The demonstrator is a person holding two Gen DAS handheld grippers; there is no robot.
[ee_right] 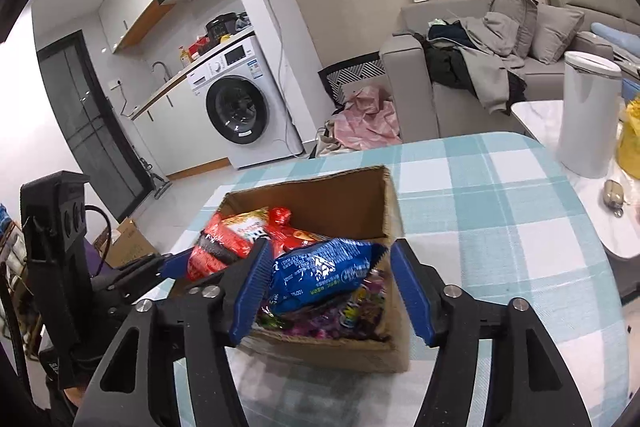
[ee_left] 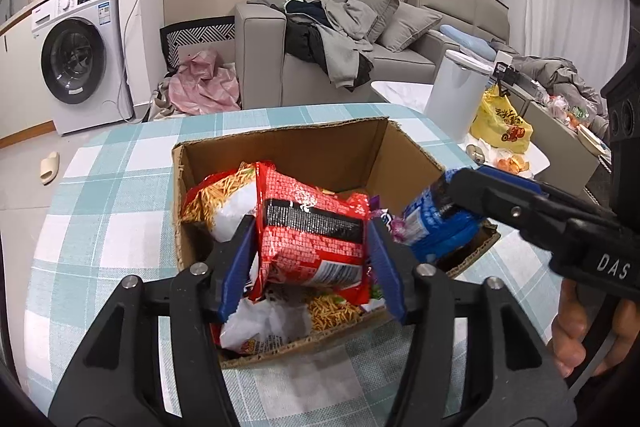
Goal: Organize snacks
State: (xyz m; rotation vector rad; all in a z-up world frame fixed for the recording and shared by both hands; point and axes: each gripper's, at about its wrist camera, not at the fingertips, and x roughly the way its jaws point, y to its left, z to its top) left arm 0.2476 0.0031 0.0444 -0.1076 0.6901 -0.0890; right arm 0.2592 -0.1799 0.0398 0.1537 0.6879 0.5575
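The snacks are gathered in an open cardboard box (ee_left: 304, 147) on the checked tabletop (ee_left: 100, 187). At the left, a noodle-stick bag (ee_left: 216, 195) is leaned against the box wall. Next to it, a red packet (ee_left: 316, 235) is seen between the blue pads of the left claw (ee_left: 312, 263), whose jaws are parted with a slight gap on each side. Further right, a blue packet (ee_right: 324, 271) lies over purple wrappers (ee_right: 352, 315); the right claw (ee_right: 332, 287) is spread around it, its right pad clear.
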